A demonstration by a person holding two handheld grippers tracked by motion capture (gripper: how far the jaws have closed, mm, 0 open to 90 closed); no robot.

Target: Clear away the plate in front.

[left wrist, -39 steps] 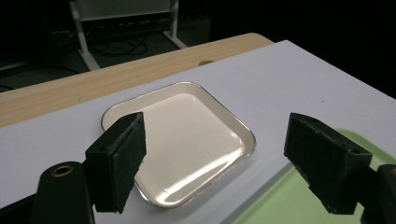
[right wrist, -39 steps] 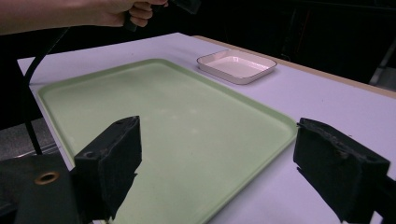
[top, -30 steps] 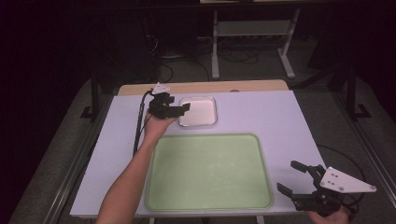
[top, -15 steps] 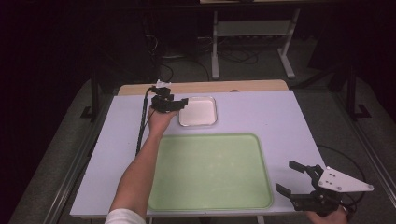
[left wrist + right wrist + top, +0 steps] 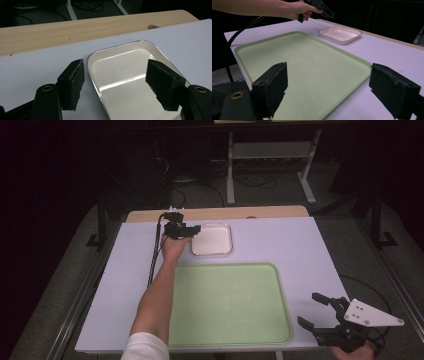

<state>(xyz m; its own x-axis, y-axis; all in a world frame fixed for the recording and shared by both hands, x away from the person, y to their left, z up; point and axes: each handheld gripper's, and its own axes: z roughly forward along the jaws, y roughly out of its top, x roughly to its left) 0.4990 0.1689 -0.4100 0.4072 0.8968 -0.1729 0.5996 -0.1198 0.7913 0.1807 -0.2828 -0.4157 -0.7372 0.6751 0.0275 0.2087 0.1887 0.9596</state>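
A small white dish sits at the back of the table, just beyond a large green tray. My left gripper hangs low at the dish's left edge. In the left gripper view the dish has its left rim between the jaws of the left gripper: one pad is outside the rim, the other over the inside. The jaws have just been closing, and neither pad presses on the rim. My right gripper stands open off the tray's right front corner, with nothing in it.
The white tabletop ends in a wooden strip at the back. The left gripper's cable trails down beside the forearm. A metal stand is on the floor beyond. In the right gripper view the tray lies ahead.
The left hand has moved away from me and down, bringing its gripper to the dish's left rim. The right gripper has stayed where it was.
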